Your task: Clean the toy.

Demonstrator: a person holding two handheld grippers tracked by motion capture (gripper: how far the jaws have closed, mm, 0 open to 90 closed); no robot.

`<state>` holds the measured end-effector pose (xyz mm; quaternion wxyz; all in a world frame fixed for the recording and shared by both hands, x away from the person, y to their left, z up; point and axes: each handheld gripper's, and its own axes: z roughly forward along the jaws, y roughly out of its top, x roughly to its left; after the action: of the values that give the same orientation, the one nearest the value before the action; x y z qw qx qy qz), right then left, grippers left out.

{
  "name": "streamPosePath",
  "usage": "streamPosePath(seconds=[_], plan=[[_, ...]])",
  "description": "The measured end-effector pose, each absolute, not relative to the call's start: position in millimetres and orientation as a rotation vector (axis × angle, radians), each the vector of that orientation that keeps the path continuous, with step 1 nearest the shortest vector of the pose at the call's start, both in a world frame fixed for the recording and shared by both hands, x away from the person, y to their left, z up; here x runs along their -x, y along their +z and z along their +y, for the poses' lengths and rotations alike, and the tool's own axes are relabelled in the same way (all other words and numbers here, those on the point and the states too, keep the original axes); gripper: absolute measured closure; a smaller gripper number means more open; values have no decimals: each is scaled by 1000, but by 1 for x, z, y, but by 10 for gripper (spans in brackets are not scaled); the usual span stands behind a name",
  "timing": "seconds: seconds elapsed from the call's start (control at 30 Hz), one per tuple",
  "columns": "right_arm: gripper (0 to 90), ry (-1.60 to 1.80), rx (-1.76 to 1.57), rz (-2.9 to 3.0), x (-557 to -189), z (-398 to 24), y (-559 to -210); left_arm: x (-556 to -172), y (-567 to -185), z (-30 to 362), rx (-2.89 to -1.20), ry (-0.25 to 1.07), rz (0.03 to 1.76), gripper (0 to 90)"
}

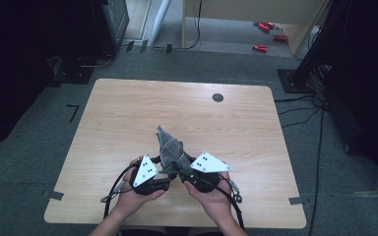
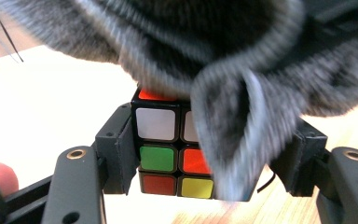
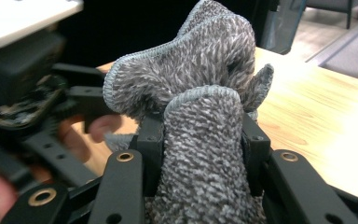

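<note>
left gripper [image 1: 163, 178] clamped on puzzle cube [image 2: 165, 149], low over the table's [image 1: 128, 113] near edge; right gripper [image 1: 181, 172] clamped on grey cloth [image 1: 170, 149], which drapes over the cube's top from above.

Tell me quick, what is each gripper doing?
Left gripper: shut on the puzzle cube, half under the grey cloth.
Right gripper: shut on the grey cloth.

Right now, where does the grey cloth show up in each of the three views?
High view: grey cloth bunched low of centre, between the two grippers.
Left gripper view: across the top, a fold drooping over the cube.
Right gripper view: centre, between the jaws, rising upward.
Shared landmark: the wooden table.
</note>
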<state>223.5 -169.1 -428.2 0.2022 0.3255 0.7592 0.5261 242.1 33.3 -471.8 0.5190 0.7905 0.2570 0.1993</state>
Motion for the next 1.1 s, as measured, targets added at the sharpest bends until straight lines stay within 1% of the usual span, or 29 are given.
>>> streamPosePath(seconds=[0.13,0.33,0.57,0.77,0.97,1.1], plan=[[617,1466,-801,2157,-218,-157,-424,-243,-471,35,-1879,470,617,345],[619,1471,-958,2096,-230,-178,-424,-243,-470,35,-1881,471,608,345],[619,1500,-832,2154,-216,-160,-423,-245,-469,38,-1887,484,609,345],[621,1483,-944,2099,-225,-176,-424,-243,-468,35,-1895,497,584,345],[620,1491,-841,2148,-214,-160,-421,-243,-467,36,-1898,501,584,345],[621,1466,-904,2113,-222,-169,-422,-243,-467,36,-1895,500,580,345]])
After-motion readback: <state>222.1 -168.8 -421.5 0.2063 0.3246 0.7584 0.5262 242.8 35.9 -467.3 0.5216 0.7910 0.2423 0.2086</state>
